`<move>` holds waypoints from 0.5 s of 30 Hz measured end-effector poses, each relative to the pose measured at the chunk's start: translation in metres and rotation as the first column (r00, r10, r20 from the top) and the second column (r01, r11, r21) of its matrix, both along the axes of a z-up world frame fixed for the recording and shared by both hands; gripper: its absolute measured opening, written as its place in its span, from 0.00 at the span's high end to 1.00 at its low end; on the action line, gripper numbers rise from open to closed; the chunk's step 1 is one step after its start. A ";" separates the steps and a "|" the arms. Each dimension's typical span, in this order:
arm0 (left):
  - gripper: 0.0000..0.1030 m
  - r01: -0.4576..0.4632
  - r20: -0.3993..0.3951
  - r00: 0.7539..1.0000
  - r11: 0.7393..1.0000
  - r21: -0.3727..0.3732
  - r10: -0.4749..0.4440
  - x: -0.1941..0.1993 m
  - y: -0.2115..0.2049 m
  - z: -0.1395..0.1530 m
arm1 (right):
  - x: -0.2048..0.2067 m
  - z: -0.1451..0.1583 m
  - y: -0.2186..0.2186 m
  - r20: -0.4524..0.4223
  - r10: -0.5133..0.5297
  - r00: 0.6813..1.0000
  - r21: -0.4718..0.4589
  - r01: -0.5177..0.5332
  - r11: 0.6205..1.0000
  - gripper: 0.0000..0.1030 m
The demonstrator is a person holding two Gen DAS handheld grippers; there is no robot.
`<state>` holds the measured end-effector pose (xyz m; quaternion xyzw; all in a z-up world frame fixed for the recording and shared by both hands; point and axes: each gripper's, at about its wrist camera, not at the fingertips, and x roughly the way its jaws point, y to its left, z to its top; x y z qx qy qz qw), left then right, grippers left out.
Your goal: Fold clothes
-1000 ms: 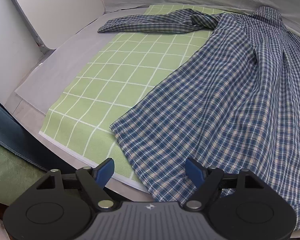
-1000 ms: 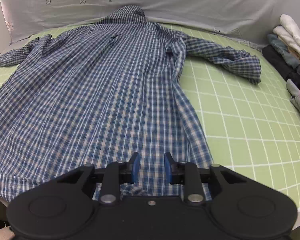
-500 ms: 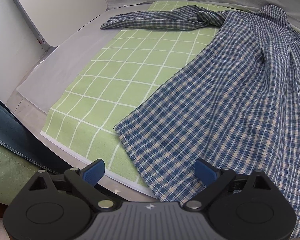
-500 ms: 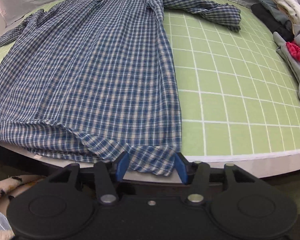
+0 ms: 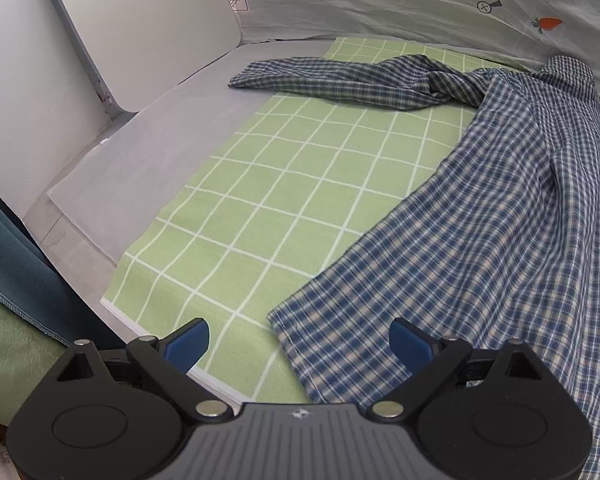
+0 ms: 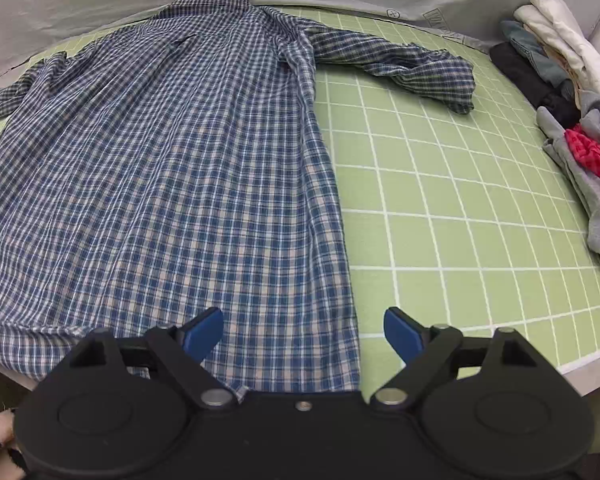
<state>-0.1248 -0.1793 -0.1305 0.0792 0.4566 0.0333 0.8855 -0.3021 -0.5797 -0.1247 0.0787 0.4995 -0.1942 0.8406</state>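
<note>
A blue plaid shirt (image 6: 172, 160) lies spread flat on the green grid mat (image 6: 440, 208), collar at the far end, both sleeves stretched out to the sides. It also shows in the left wrist view (image 5: 500, 208), with its left sleeve (image 5: 340, 80) across the mat's far end. My left gripper (image 5: 300, 342) is open and empty just above the shirt's near left hem corner. My right gripper (image 6: 303, 330) is open and empty over the near right part of the hem.
A pile of folded and loose clothes (image 6: 560, 80) sits at the mat's right edge. A white sheet (image 5: 380, 4) with small prints backs the table. A white panel (image 5: 140, 20) stands at the far left. The table's front edge is right under both grippers.
My right gripper was nearly shut at the hem and has opened wide, letting the shirt lie flat. My left gripper has opened wider and shifted slightly left of the hem corner.
</note>
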 end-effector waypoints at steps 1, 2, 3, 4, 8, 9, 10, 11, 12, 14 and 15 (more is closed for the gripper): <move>0.07 0.014 0.000 1.000 1.000 0.004 -0.014 0.006 0.001 -0.001 | 0.000 -0.003 -0.003 0.001 -0.010 1.000 0.006 0.010 1.000 0.15; 0.07 0.035 -0.013 0.999 0.999 0.006 -0.034 0.013 0.000 -0.004 | 0.002 -0.006 -0.005 0.000 -0.021 1.000 0.011 0.021 1.000 0.15; 0.07 0.057 -0.032 0.998 0.998 0.007 -0.056 0.019 0.000 -0.007 | 0.003 -0.009 -0.007 -0.002 -0.034 0.999 0.013 0.034 0.999 0.15; 0.07 0.073 -0.041 0.997 0.997 0.011 -0.072 0.025 -0.002 -0.012 | 0.004 -0.011 -0.010 -0.004 -0.046 0.999 0.018 0.046 0.999 0.15; 0.13 0.094 -0.029 0.995 0.995 -0.015 -0.095 0.035 -0.004 -0.021 | 0.006 -0.017 -0.022 -0.008 -0.085 0.996 0.045 0.085 0.995 0.15; 0.25 0.091 -0.027 0.995 0.995 -0.050 -0.092 0.035 -0.002 -0.020 | 0.006 -0.017 -0.023 -0.010 -0.087 0.996 0.044 0.087 0.995 0.15; 0.35 0.082 -0.027 0.996 0.993 -0.088 -0.085 0.034 0.000 -0.019 | 0.006 -0.018 -0.023 -0.011 -0.089 0.996 0.042 0.089 0.995 0.15; 0.58 0.071 -0.030 0.997 0.990 -0.122 -0.075 0.032 0.001 -0.017 | 0.007 -0.018 -0.024 -0.013 -0.090 0.996 0.041 0.091 0.995 0.15; 0.87 0.059 -0.032 0.997 0.986 -0.155 -0.064 0.031 0.002 -0.015 | 0.008 -0.019 -0.025 -0.019 -0.095 0.995 0.037 0.095 0.995 0.15; 0.96 0.055 -0.038 0.997 0.990 -0.130 -0.060 0.024 -0.001 -0.014 | 0.010 -0.020 -0.025 -0.021 -0.107 0.994 0.044 0.108 0.993 0.15; 0.97 0.056 -0.039 0.997 0.992 -0.113 -0.061 0.018 -0.002 -0.014 | 0.012 -0.020 -0.025 -0.021 -0.113 0.993 0.052 0.114 0.992 0.15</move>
